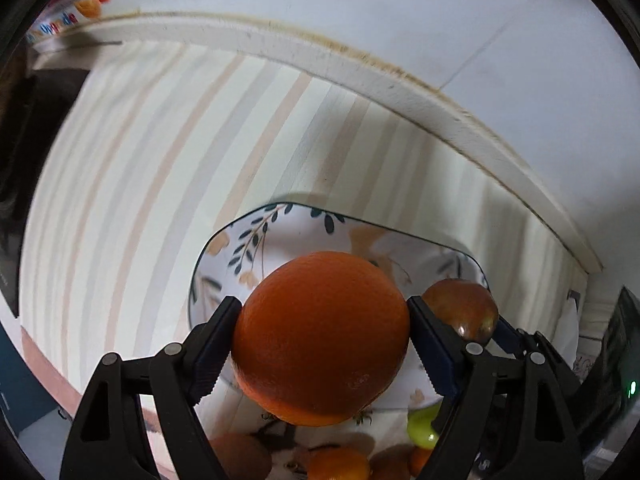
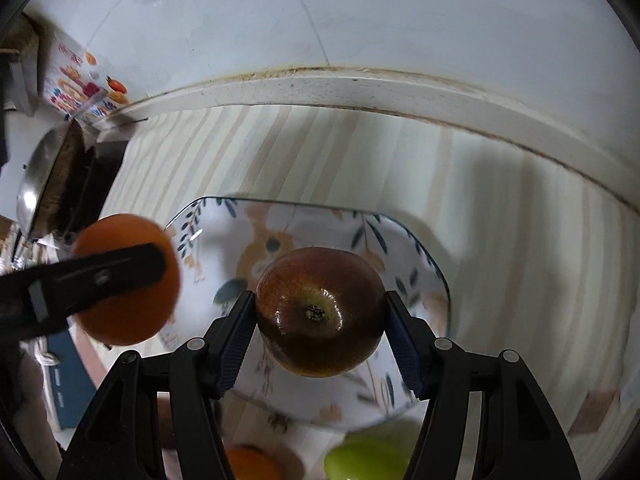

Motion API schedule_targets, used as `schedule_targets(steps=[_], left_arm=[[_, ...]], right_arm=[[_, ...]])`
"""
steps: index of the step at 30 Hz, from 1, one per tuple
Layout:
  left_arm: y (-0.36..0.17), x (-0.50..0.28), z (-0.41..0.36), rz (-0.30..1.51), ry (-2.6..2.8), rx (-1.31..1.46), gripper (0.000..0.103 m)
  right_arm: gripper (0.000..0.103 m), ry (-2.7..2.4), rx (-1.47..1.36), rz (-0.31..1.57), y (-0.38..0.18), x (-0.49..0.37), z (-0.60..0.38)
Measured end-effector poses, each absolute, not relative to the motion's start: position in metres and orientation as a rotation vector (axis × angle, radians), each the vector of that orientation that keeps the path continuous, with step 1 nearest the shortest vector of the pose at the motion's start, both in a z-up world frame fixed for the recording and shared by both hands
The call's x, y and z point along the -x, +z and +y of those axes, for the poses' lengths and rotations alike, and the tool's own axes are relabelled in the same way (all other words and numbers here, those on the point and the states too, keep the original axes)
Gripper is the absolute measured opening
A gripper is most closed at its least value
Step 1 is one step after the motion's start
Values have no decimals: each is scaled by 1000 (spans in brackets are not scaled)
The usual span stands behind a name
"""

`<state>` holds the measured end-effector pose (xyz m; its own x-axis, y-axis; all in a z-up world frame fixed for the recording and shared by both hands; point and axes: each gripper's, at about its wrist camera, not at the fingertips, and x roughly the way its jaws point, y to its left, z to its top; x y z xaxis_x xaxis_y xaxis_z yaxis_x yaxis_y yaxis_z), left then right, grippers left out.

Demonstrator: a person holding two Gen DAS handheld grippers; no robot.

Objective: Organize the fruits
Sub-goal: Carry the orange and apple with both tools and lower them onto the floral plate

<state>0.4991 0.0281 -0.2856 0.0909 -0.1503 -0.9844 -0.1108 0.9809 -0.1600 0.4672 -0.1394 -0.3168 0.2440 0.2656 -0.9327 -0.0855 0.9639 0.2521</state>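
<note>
orange fruit [image 1: 320,336], dark red apple [image 2: 320,312], leaf-patterned plate [image 2: 420,276].

The left gripper [image 1: 322,340] is clamped on an orange [image 1: 320,338]. To its right, the right gripper [image 2: 320,322] grips a dark red apple [image 2: 320,312].

Both wrist views: close, angled down; shared: white leaf-patterned ceramic plate [image 1: 280,232] [image 2: 420,264] at 12 o'clock.

The orange [image 1: 322,338] hides much of the plate [image 1: 280,232] from the left wrist. Along the bottom edge, a green fruit [image 2: 368,458] and a second orange [image 2: 254,464] are cut off and blurred. The printed box [image 2: 72,80] far left is too smeared to read.
</note>
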Motion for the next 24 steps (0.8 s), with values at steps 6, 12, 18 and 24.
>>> schedule_targets(steps=[6,12,18,24], left_arm=[[-309,-511,26,1538,-46,212,82],[-324,-517,18,1575,-26,178,82],[-332,-515,12,1600,-32,149,83],[-332,-514,13,1607,-38,158,84]], right_arm=[[66,245,-134,1308,-336,-485,-122],[66,242,-108,1323,-345,-490,-117],[77,251,-139,1344,-347,-497,-117],[94,233,-154,1357,-340,-498,-122]])
